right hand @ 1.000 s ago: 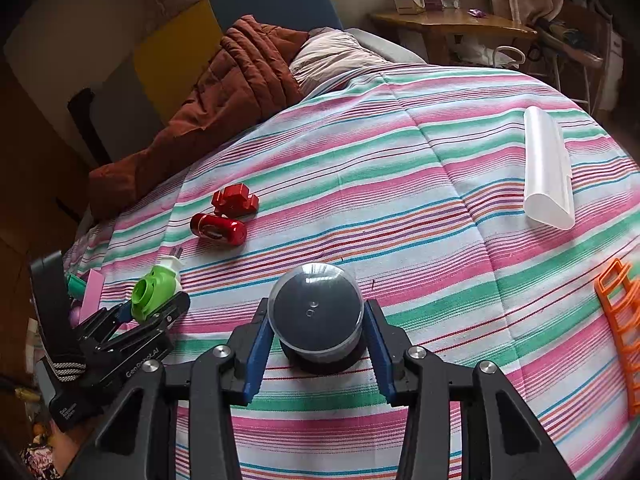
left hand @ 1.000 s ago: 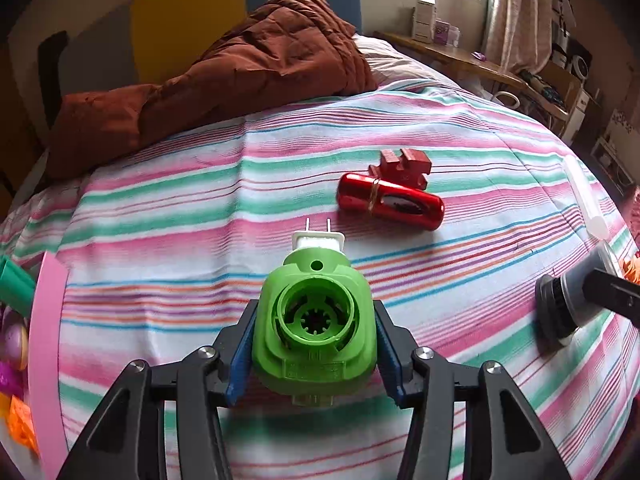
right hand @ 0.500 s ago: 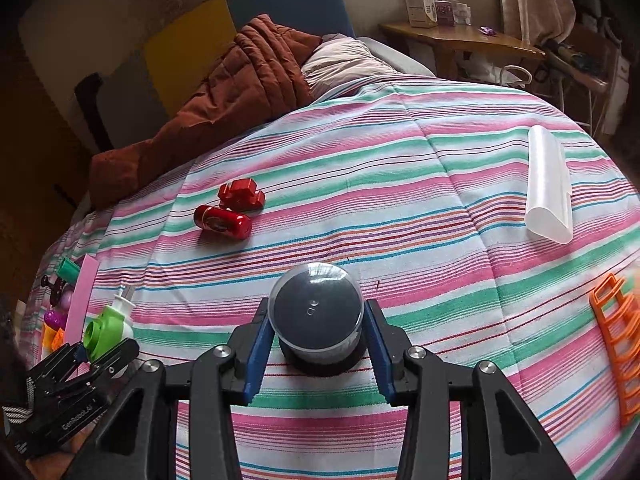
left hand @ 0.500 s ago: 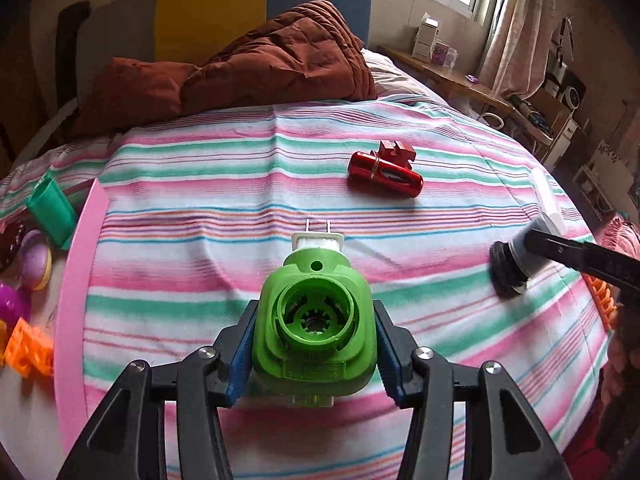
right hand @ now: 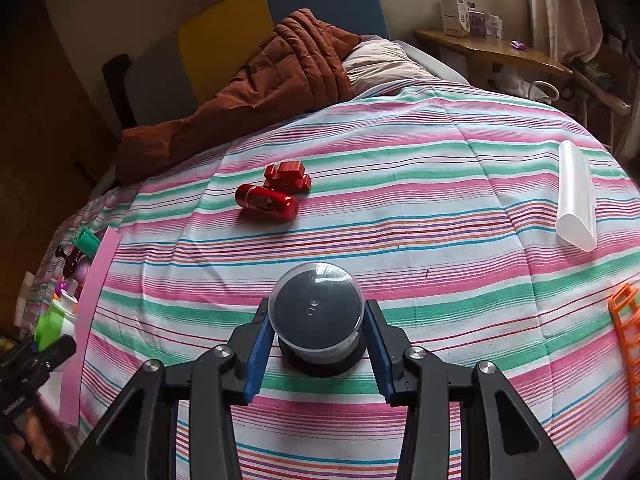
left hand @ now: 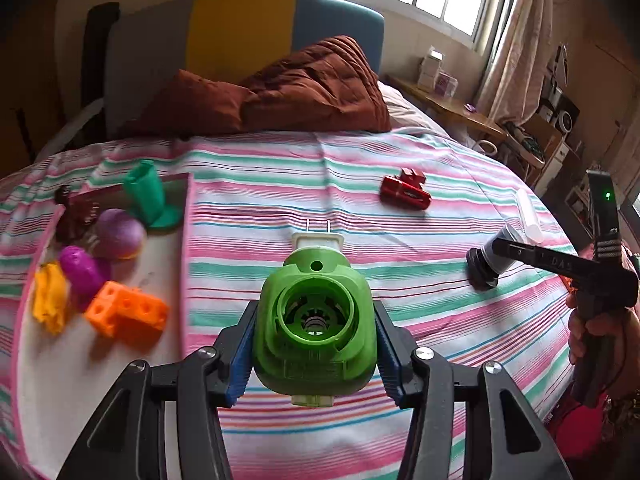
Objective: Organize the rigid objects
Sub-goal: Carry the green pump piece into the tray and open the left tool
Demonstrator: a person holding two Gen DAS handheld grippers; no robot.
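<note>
Holding: left gripper [left hand: 316, 354] clamped on green plug-in gadget [left hand: 315, 320], blue pads touching both flanks, white plug end w/ two prongs pointing away, gadget lifted above striped bedsheet [left hand: 360, 184]. Right gripper [right hand: 318, 354] closed on round dark jar w/ clear lid [right hand: 316, 314], pads on both sides; can't tell if jar base touches the sheet or hangs just over it. Collection spot: pink-edged tray [left hand: 185, 264] on left of bed, contents: green cup [left hand: 150, 200], purple ball [left hand: 120, 234], purple oval toy [left hand: 82, 272], yellow piece [left hand: 50, 300], orange block [left hand: 126, 314], dark brown item at far corner (too blurred to ID). Loose on sheet: red capsule-shaped case [right hand: 266, 201] touching red block [right hand: 289, 176]; white tube [right hand: 576, 196] far right; orange grid rack [right hand: 628, 352] at right edge. Bkgd: brown quilt [left hand: 304, 88], not part of job. Step in hand (est.): carry gadget left to tray. Advice: keep squeeze steady, plastic shell is smooth & rounded so may slip; come in over the pink rim, not across it; aim for bare white area nr orange block, lower till it rests, then release. Right hand: wait clear of left arm's path, jar next.
</note>
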